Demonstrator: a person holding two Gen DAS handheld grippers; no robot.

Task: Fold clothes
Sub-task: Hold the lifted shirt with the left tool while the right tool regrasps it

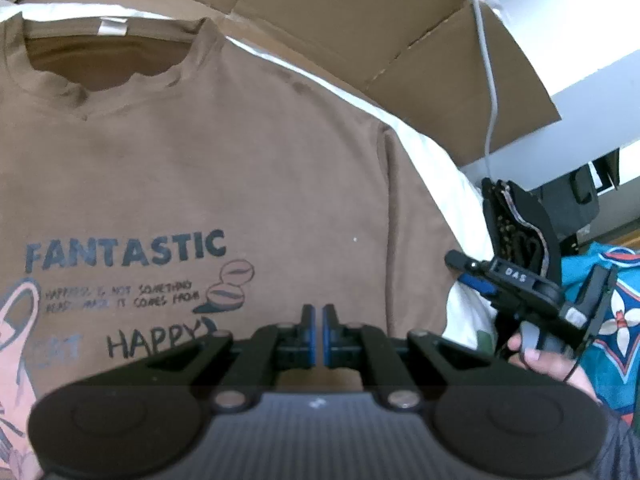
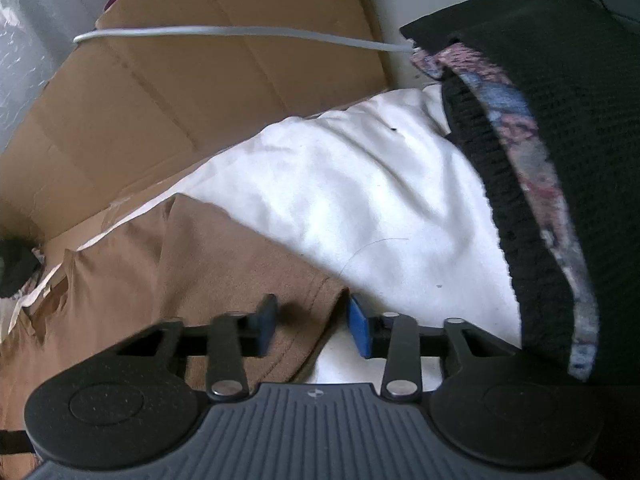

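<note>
**Brown T-shirt spread flat, one gripper closed above it, one open at its sleeve**

The left gripper (image 1: 319, 334) has its two blue-padded fingers drawn almost together, only a thin slit between them, with nothing caught there. It hovers over the lower front of the brown cotton T-shirt (image 1: 208, 184), just below the printed word "HAPPY"; whether the pads touch the cloth cannot be told.

The right gripper (image 2: 312, 326) stands wide open. Its fingers straddle the hemmed end of the T-shirt's sleeve (image 2: 304, 304): the left pad lies over brown cloth, the right pad (image 2: 358, 326) sits just off the sleeve's edge over the white sheet (image 2: 340, 184). The jaws have not clamped on the sleeve. In the left wrist view this same gripper (image 1: 476, 278) appears beside the shirt's sleeve, held by a person's hand (image 1: 548, 364).

There is one T-shirt, lying face up with the neckline away from the left gripper, a white label (image 1: 113, 26) inside the collar, and dark print reading "FANTASTIC" (image 1: 126, 250) across the chest beside two drawn coffee beans. One white sheet lies under it. One black knitted garment with a patterned lining (image 2: 552, 140) lies on the sheet beyond the sleeve. One grey cable (image 2: 240, 32) runs across the flattened brown cardboard (image 2: 160, 92) behind the shirt.

Bare white sheet lies open between the sleeve's hem and the black garment. The cardboard hems the shirt close along its shoulder and collar edge.
</note>
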